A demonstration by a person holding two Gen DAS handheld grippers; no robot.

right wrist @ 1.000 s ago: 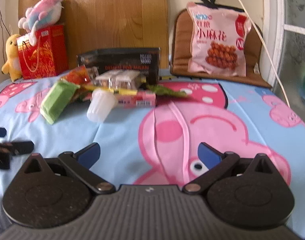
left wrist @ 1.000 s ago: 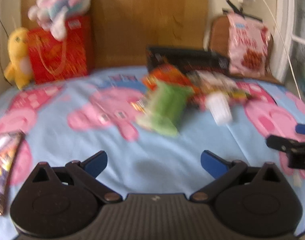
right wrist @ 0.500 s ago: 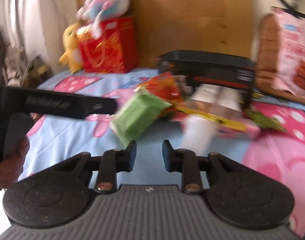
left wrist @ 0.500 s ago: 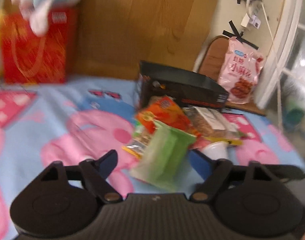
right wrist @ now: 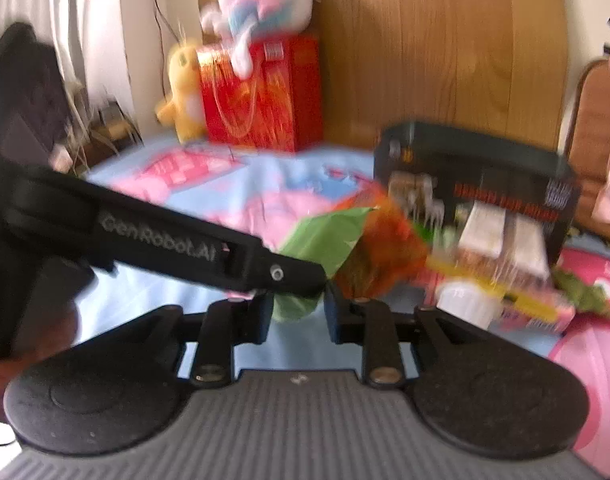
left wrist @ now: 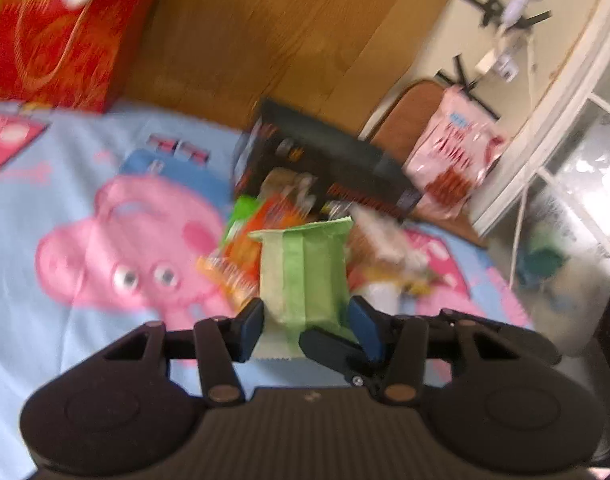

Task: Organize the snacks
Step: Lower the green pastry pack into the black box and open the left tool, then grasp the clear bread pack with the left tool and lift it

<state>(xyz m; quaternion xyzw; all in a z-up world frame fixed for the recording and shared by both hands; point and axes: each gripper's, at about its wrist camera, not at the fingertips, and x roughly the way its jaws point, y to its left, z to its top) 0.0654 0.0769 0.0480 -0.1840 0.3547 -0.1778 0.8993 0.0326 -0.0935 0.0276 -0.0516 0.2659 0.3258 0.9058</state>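
A green snack packet (left wrist: 305, 276) lies at the near edge of a snack pile on the cartoon-print bed sheet (left wrist: 105, 320). My left gripper (left wrist: 307, 326) has its blue pads on either side of the packet's near end, jaws partly closed; contact is blurred. The pile holds an orange packet (left wrist: 261, 232) and a white cup (right wrist: 469, 300), in front of a black box (left wrist: 333, 168). My right gripper (right wrist: 299, 312) is nearly shut, with the green packet (right wrist: 325, 236) just ahead of its tips. The left gripper's body (right wrist: 165, 240) crosses the right wrist view.
A red gift bag (right wrist: 261, 96) with a plush toy (right wrist: 261, 4) on top and a yellow plush (right wrist: 183, 84) stand against the wooden headboard (left wrist: 273, 32). A pink snack bag (left wrist: 453, 156) leans on a brown chair (left wrist: 405, 120) at the right.
Both grippers have moved in toward the green packet. The left jaws have narrowed around it. The right jaws went from wide open to nearly shut.
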